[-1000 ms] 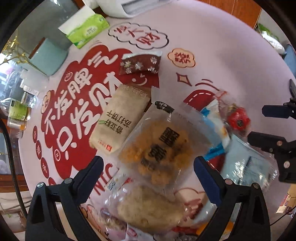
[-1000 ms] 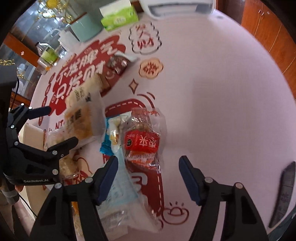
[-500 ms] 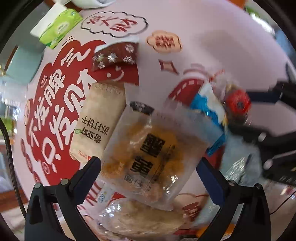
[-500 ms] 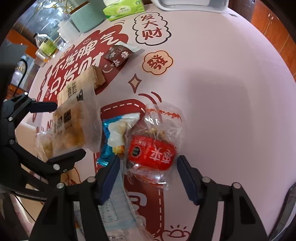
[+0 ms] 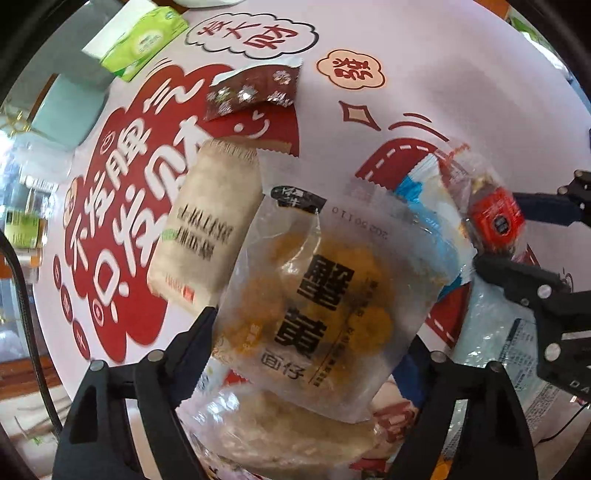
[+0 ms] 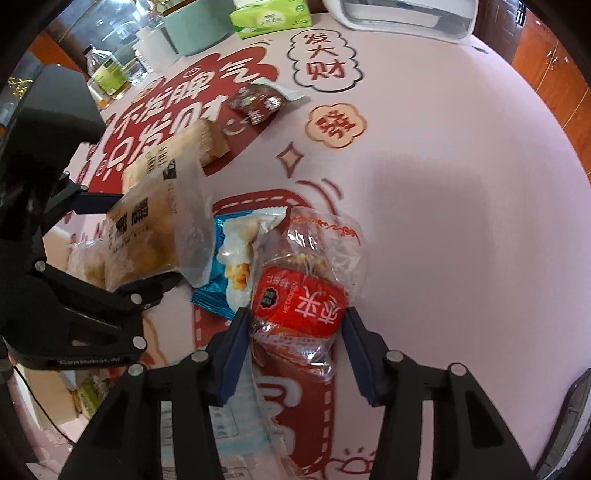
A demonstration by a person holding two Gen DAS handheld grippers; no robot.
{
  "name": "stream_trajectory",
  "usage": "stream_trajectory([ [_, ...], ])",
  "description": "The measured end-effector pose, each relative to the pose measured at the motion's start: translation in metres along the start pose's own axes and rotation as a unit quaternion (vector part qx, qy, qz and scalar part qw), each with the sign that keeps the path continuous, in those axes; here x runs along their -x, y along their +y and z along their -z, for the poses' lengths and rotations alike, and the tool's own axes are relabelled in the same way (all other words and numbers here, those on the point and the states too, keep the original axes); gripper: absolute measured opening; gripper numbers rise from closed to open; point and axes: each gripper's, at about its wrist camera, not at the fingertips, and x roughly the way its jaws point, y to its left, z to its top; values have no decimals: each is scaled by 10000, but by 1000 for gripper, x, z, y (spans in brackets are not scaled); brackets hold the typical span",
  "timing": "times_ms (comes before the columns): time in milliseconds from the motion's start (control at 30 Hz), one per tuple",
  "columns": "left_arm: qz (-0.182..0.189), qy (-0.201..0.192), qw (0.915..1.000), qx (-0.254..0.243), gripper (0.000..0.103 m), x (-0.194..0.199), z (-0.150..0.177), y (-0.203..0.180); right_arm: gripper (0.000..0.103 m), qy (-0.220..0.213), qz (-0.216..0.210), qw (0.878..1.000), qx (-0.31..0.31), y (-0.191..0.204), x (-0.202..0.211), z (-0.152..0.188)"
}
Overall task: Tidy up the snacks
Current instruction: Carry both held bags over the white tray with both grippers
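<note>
My left gripper [image 5: 314, 354] is shut on a clear bag of yellow snacks [image 5: 325, 291] and holds it tilted above the pile; it also shows in the right wrist view [image 6: 147, 236]. My right gripper [image 6: 295, 332] has its jaws closed against a clear packet with a red label [image 6: 303, 302], also in the left wrist view [image 5: 495, 218]. A beige cracker pack [image 5: 207, 229], a brown wrapper [image 5: 255, 92] and a blue packet [image 6: 232, 269] lie on the table.
The pink tablecloth [image 6: 461, 184] has red print. A green tissue box [image 6: 269, 14], a teal pot [image 6: 195, 29], bottles [image 6: 107, 74] and a white appliance [image 6: 406, 14] stand at the far edge. More clear packets [image 5: 288, 428] lie under my left gripper.
My left gripper closed on the yellow snack bag and lifted it. My right gripper moved forward and closed around the red-label packet.
</note>
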Motion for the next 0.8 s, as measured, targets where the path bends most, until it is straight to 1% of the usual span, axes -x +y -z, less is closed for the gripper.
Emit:
stream_trajectory([
  [67, -83, -35, 9999, 145, 81, 6, 11, 0, 50, -8, -55, 10000, 25, 5, -1, 3],
  [167, -83, -100, 9987, 497, 79, 19, 26, 10, 50, -13, -270, 9996, 78, 17, -2, 10],
  [267, -85, -313, 9958, 853, 79, 38, 46, 27, 50, -19, -391, 9990, 202, 34, -4, 17],
  [367, -135, -588, 9911, 1183, 79, 63, 60, 47, 50, -23, -462, 9985, 278, 49, -3, 24],
  [467, -135, -925, 9833, 1563, 79, 99, 76, 60, 49, -201, -414, 9984, 333, 61, 11, 27],
  [500, -102, -1090, 9786, 1740, 79, 114, 87, 68, 49, -274, -394, 9982, 356, 64, 19, 27],
  [567, -55, -1304, 9716, 1976, 79, 133, 100, 84, 49, -396, -363, 9978, 399, 69, 32, 27],
  [600, -52, -1447, 9663, 2130, 79, 150, 113, 91, 49, -466, -334, 9975, 422, 72, 40, 28],
  [667, -87, -1624, 9590, 2323, 79, 174, 135, 96, 49, -659, -299, 9963, 461, 78, 60, 31],
  [800, -192, -2004, 9418, 2691, 79, 221, 194, 115, 49, -1118, -248, 9923, 476, 95, 97, 31],
])
